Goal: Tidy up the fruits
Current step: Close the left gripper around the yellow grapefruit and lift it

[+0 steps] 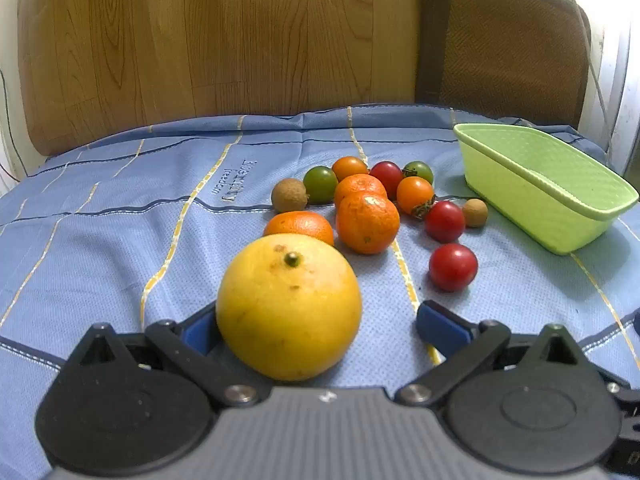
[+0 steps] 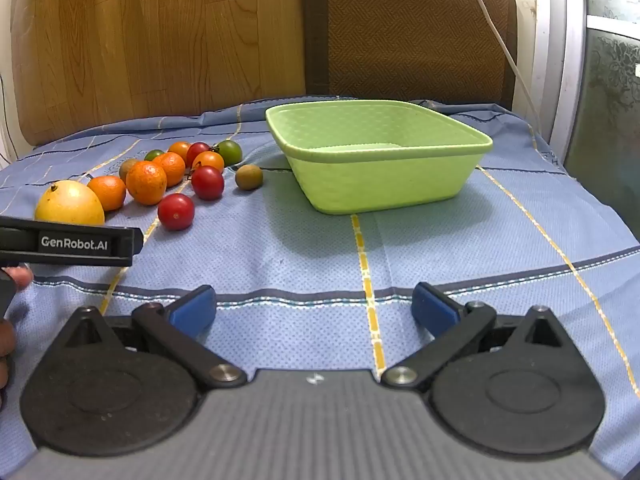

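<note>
Fruits [image 1: 360,208] on cloth, left tongs [image 1: 316,328] tilted down, spread around yellow citrus [image 1: 288,304]

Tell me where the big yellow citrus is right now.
In the left wrist view the yellow citrus lies on the blue cloth between the open left gripper fingers, just in front of a mandarin, with the green basket far right.

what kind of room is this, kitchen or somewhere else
Probably a home room rather than a kitchen: the fruit sits on a blue bedsheet-like cloth, with wood-grain flooring and a brown woven mat behind it.
</note>
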Tool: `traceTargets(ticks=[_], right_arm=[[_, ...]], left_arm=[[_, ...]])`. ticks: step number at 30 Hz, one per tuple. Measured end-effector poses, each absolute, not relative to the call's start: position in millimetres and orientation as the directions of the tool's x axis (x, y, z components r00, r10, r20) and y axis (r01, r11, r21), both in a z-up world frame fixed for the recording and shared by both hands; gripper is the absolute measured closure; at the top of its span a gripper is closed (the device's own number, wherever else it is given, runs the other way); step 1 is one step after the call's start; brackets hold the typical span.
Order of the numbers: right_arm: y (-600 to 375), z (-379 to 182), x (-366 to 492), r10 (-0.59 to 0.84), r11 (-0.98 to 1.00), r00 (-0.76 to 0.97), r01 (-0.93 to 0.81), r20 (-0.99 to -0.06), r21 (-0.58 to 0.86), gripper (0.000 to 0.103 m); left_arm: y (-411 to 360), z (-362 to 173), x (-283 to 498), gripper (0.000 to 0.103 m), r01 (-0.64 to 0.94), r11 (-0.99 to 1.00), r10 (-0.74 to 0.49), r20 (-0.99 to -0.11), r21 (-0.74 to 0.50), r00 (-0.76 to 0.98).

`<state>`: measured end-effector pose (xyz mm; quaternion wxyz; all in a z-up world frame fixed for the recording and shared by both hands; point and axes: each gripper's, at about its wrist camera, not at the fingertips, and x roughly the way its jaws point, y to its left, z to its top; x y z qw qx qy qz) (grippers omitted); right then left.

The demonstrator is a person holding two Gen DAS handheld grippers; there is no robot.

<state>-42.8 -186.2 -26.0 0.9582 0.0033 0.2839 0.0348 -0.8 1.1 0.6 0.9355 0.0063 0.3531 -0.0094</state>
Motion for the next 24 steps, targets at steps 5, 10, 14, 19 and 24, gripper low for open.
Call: traceTargets(ticks=[5, 10, 14, 19, 24], right_arm=[[-183.5, -25.3, -44.8, 0.069, 0.997, 0.837, -0.071, -0.542, 0.017, 0.000], [-185.7, -23.9, -48.1, 0.136, 0.990, 0.834, -0.127, -0.534, 0.054, 0.000], [-181.5, -17.1, -51.3, 0.219, 0.976, 0.847, -0.194, -0.485, 0.102, 0.026], [-158.4, -8.9, -36.1, 0.308, 0.948, 0.825, -0.308, -0.474, 0.079, 0.051], [-144.5, 1.6, -19.8, 0.368, 0.920, 0.805, -0.386, -0.465, 0.059, 0.052]], left_arm=[[32.8, 8.6, -30.7, 0.001, 0.118, 0.990, -0.138, -0.585, -0.073, 0.799], [81.5, 28.3, -71.2, 0.000, 0.158, 0.981, -0.189, -0.424, -0.108, 0.886], [90.3, 35.3, -54.0, 0.008, 0.208, 0.962, -0.268, -0.452, -0.178, 0.851], [67.3, 28.6, -42.1, 0.020, 0.281, 0.946, -0.324, -0.471, -0.161, 0.820], [72.3, 19.6, -32.1, 0.029, 0.299, 0.931, -0.364, -0.483, -0.209, 0.796]])
